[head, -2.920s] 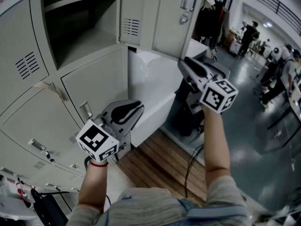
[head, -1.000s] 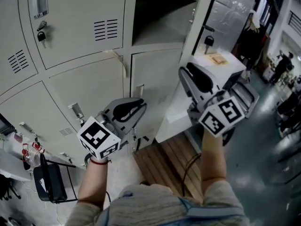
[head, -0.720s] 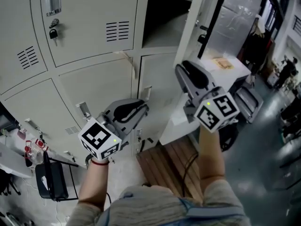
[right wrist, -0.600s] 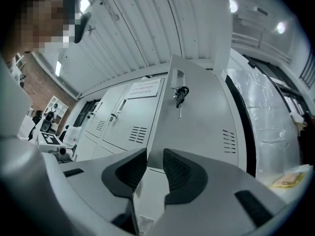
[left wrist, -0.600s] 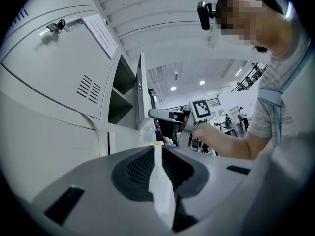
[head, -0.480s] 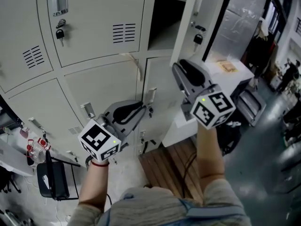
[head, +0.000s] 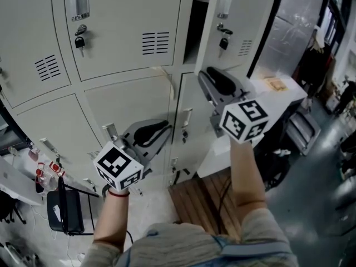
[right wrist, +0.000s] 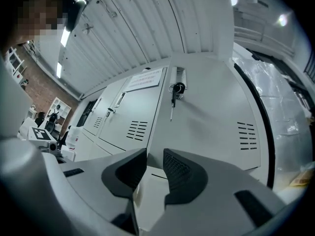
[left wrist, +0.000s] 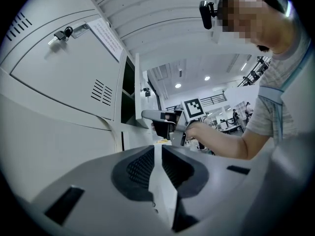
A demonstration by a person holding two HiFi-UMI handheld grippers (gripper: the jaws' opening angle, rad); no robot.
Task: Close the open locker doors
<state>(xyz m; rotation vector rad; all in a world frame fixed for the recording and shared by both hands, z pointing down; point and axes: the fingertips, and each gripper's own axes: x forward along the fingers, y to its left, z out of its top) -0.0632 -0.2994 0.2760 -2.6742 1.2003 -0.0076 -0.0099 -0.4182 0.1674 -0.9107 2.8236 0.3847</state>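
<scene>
Right tool raised to press the last open locker door home.

The open locker door hangs at the upper right end of the locker bank. It is swung almost flat, with only a dark slit between it and the closed door beside it, and its key dangles from the lock. The right tool is held up at the door's lower edge near the slit, jaws a little apart and holding nothing, probably because a plain shove is all the door needs. Whether it touches the metal I cannot tell. The left tool hangs lower, in front of the shut lower doors, jaws narrowly parted and empty, likely kept clear of the door's swing.
</scene>
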